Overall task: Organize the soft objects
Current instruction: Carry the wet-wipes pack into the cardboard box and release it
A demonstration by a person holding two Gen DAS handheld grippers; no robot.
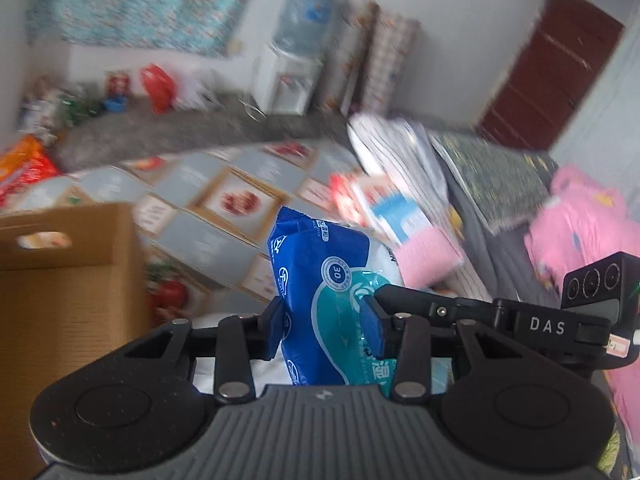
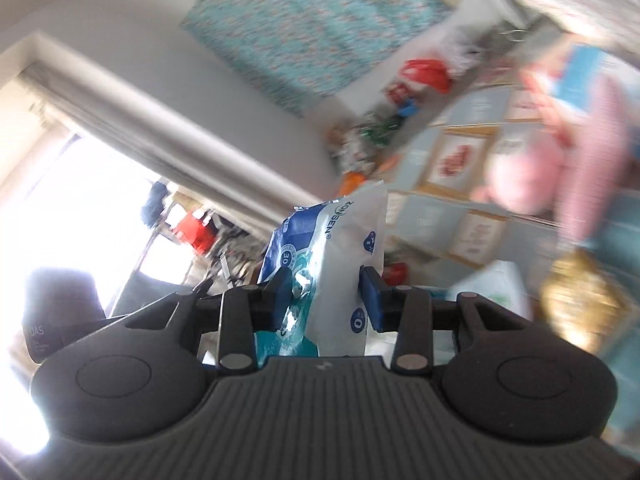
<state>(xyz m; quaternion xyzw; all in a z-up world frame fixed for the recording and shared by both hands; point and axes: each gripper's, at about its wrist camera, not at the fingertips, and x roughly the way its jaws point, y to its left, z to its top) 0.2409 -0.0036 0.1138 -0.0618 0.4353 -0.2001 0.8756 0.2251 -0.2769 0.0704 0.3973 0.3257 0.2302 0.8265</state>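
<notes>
The left tongs [image 1: 326, 320] are closed on a soft plastic pack of wipes [image 1: 324, 280], their blue pads pressing in on both sides of it. The pack is glossy, royal blue at the top with a round badge reading "30", turning teal and white lower down, and its film is creased and dented where the pads squeeze it. It stands upright between the pads, held in the air above a bed with a patchwork cover [image 1: 224, 196].

The right tongs [image 2: 326, 296] also grip the pack of wipes [image 2: 332, 248], from its other side, where a mostly white face carries blue lettering and a crimped top seam. In the left wrist view the right tongs' black finger reaches in from the right and touches the pack just beside the left tongs' right pad.

Left of the pack is a brown cardboard box [image 1: 68, 280] with a cut-out handle. Right of the pack lie pink folded cloths [image 1: 580, 232] and a dark patterned cushion [image 1: 500, 176], well apart from it. The background is blurred.
</notes>
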